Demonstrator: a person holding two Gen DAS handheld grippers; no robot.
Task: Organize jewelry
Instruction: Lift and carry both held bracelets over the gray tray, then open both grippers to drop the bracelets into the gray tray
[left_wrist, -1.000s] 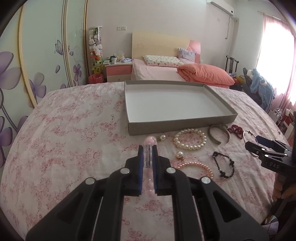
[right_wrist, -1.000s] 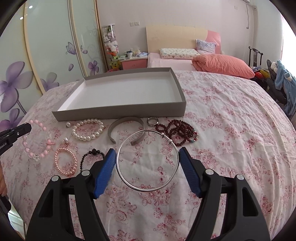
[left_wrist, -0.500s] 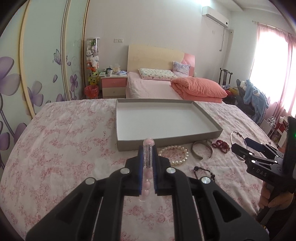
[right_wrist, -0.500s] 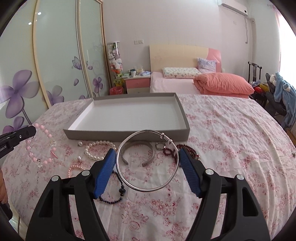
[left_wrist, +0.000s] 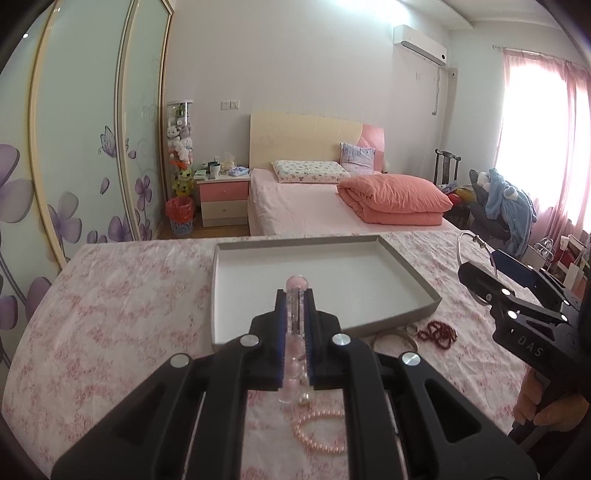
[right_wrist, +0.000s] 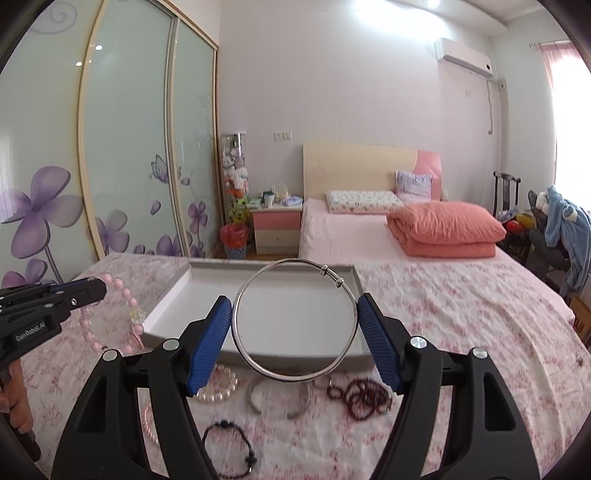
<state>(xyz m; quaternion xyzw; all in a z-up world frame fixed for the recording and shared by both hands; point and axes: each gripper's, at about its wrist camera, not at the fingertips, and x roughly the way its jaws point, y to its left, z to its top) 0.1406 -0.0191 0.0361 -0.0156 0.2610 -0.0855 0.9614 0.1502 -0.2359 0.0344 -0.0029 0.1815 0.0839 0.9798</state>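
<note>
Two grippers (left_wrist: 295, 321) (right_wrist: 295, 314) (each with one bracelet (left_wrist: 293, 354) (right_wrist: 295, 317))

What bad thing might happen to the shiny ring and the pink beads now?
The silver bangle is pinched only at its two sides by the right gripper, so it might pop out and fall on the jewelry below. The pink bead bracelet dangles from the left gripper, so it may swing and catch the gray tray's rim.

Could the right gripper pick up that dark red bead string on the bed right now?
Probably not. The right gripper is already clamped on the silver bangle, so its jaws are full. The red beads lie unobstructed just below, by the tray.
</note>
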